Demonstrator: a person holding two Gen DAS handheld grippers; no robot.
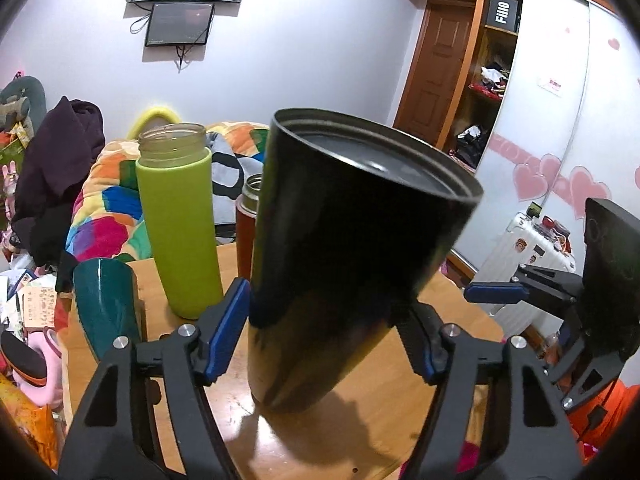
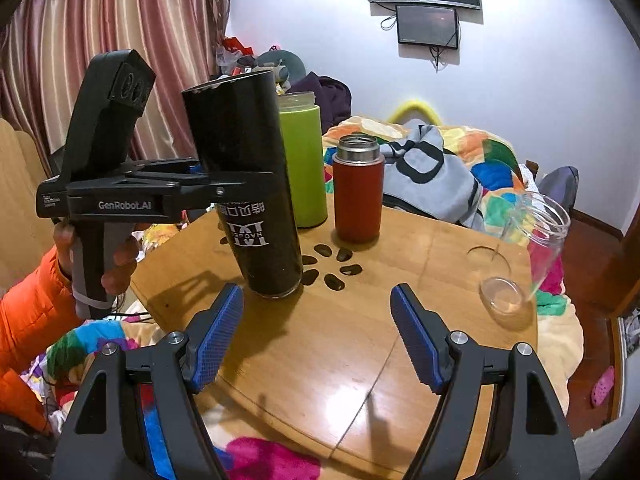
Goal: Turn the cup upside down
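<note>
A tall black cup (image 1: 340, 264) stands upside down on the wooden table (image 2: 360, 340), its base up and its printed logo inverted; it leans a little. It also shows in the right wrist view (image 2: 252, 200). My left gripper (image 1: 324, 320) is shut on the black cup around its middle, blue pads on both sides. In the right wrist view the left gripper (image 2: 208, 184) reaches in from the left and clamps the cup. My right gripper (image 2: 318, 340) is open and empty, low over the table's front, right of the cup.
A green bottle (image 2: 304, 160) and a red flask (image 2: 358, 192) stand behind the cup. A clear glass cup (image 2: 528, 256) stands at the table's right edge. A teal cup (image 1: 106, 308) stands upside down at the left. Dark oval cut-outs (image 2: 328, 268) mark the table.
</note>
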